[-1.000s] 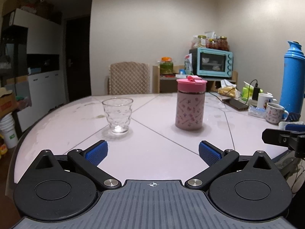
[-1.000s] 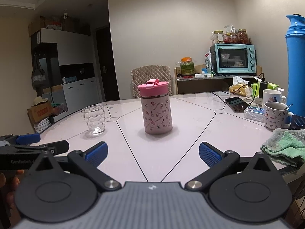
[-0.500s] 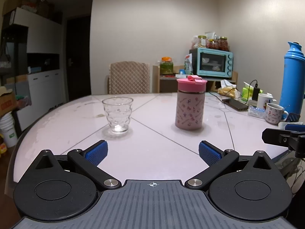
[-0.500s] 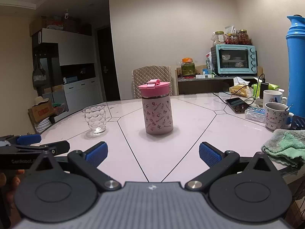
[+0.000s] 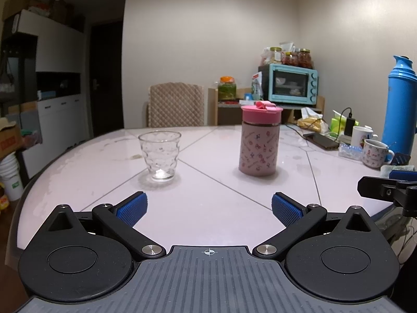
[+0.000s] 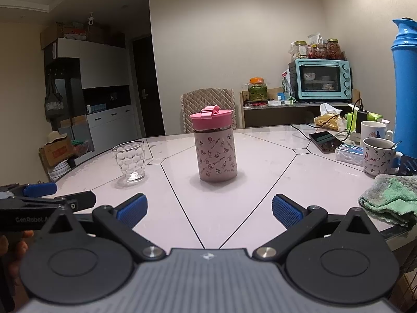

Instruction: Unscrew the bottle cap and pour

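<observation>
A short pink patterned bottle (image 5: 259,147) (image 6: 216,154) stands upright on the white table (image 5: 208,208), its pink cap (image 5: 261,110) (image 6: 211,116) screwed on. To its left stands a clear dimpled glass (image 5: 159,155) (image 6: 129,162). My left gripper (image 5: 208,207) hovers open at the table's near edge, well short of both. Beside it my right gripper (image 6: 208,208) is also open, empty, facing the bottle from a distance. Each gripper's tip shows at the edge of the other's view.
A tall blue thermos (image 5: 398,107), two mugs (image 6: 379,160), a phone (image 6: 324,140) and a cable crowd the table's right side. A green cloth (image 6: 388,199) lies near the right front edge. A padded chair (image 5: 176,104) stands behind the table.
Both grippers have drifted slightly; the right view shows the bottle a touch nearer and more to the right. The jaws have stayed open and nothing on the table has moved.
</observation>
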`<state>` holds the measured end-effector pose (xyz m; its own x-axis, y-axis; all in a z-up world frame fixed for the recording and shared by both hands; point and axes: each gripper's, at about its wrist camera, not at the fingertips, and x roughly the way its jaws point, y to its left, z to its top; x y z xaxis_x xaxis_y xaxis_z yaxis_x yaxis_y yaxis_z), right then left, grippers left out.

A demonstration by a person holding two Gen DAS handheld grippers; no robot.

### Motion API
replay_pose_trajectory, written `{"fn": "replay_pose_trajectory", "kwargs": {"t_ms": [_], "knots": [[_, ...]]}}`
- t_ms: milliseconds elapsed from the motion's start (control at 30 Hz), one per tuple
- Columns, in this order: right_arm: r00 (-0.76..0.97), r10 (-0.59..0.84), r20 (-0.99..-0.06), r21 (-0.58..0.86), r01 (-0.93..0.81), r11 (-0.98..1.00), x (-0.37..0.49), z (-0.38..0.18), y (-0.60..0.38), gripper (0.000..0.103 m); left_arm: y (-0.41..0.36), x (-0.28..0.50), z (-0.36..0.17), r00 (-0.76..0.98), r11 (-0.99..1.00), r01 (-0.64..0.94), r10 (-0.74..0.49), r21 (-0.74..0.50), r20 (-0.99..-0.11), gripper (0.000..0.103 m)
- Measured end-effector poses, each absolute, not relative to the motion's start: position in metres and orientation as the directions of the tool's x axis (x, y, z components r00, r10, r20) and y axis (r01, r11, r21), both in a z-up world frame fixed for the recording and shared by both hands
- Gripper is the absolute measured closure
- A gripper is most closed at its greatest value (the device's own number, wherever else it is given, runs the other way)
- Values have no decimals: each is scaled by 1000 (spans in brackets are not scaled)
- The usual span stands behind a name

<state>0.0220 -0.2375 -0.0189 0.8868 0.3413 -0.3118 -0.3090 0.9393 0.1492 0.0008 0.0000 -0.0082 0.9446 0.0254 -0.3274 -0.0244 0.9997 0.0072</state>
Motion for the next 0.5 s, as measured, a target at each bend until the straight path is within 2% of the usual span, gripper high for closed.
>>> {"fn": "replay_pose_trajectory", "kwargs": {"t_ms": [500], "knots": [[890, 337, -307, 148, -305, 941, 31, -25, -236, 0, 5, 14, -8, 941, 1000, -27, 29, 11, -336, 0]]}}
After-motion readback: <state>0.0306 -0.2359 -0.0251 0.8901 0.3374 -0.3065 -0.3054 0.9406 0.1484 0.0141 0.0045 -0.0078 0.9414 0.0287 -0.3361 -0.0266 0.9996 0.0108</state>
